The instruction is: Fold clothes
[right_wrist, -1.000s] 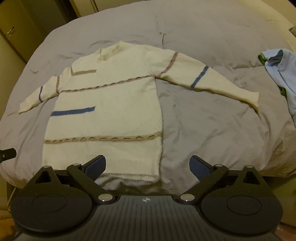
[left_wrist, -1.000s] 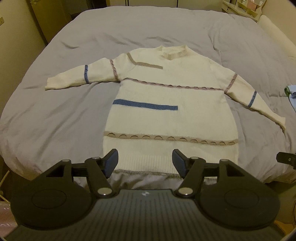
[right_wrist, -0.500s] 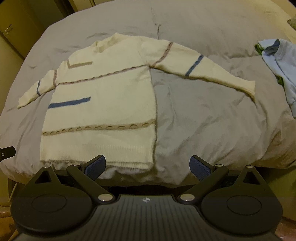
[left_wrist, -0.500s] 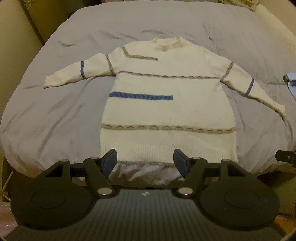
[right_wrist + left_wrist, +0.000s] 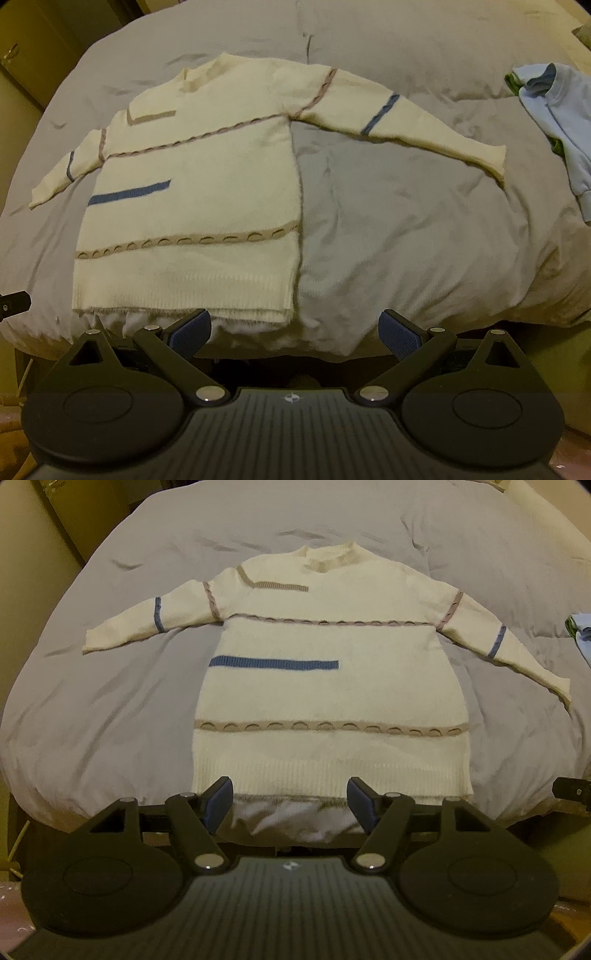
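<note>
One sweater (image 5: pixel 332 686) lies flat, face up, on the grey bed (image 5: pixel 110 709), both sleeves spread out to the sides, hem at the near edge; no fold shows anywhere in it, so judging by that the whole fold (sleeves in, body over) is left to do. L gripper (image 5: pixel 290 803) hangs just short of the hem w/ jaws wide apart & empty, R gripper (image 5: pixel 295 330) likewise off the hem's right corner. Light-blue clothes (image 5: pixel 554 110) sit bunched at the bed's right edge, well apart.
</note>
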The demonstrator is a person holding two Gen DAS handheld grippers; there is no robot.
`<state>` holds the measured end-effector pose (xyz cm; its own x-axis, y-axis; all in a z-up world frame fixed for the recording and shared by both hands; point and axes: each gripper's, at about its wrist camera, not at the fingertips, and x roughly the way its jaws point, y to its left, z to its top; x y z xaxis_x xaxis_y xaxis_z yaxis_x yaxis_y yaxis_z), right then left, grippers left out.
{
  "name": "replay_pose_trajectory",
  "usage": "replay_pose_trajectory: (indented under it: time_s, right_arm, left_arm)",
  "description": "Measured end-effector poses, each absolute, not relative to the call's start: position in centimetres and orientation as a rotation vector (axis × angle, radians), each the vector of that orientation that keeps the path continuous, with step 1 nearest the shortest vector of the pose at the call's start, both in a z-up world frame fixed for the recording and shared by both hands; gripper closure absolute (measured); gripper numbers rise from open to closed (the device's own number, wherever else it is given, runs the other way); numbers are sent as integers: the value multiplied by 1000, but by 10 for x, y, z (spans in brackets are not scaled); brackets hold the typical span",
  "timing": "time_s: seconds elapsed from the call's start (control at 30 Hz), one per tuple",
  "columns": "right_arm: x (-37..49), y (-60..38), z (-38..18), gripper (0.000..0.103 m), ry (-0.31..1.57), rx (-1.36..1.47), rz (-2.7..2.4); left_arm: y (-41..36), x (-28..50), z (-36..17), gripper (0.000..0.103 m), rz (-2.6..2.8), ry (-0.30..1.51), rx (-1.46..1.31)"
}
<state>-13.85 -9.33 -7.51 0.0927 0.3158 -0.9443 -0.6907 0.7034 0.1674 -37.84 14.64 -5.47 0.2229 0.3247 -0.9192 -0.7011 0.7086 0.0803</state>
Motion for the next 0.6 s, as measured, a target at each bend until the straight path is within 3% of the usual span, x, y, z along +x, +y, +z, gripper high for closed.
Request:
replay_pose_trajectory:
  time_s: [0.6]
  right_arm:
    - [-122,-94,-59,4,1208,-296,736]
  left_arm:
    - [153,-353,-41,37,709,1092,-336]
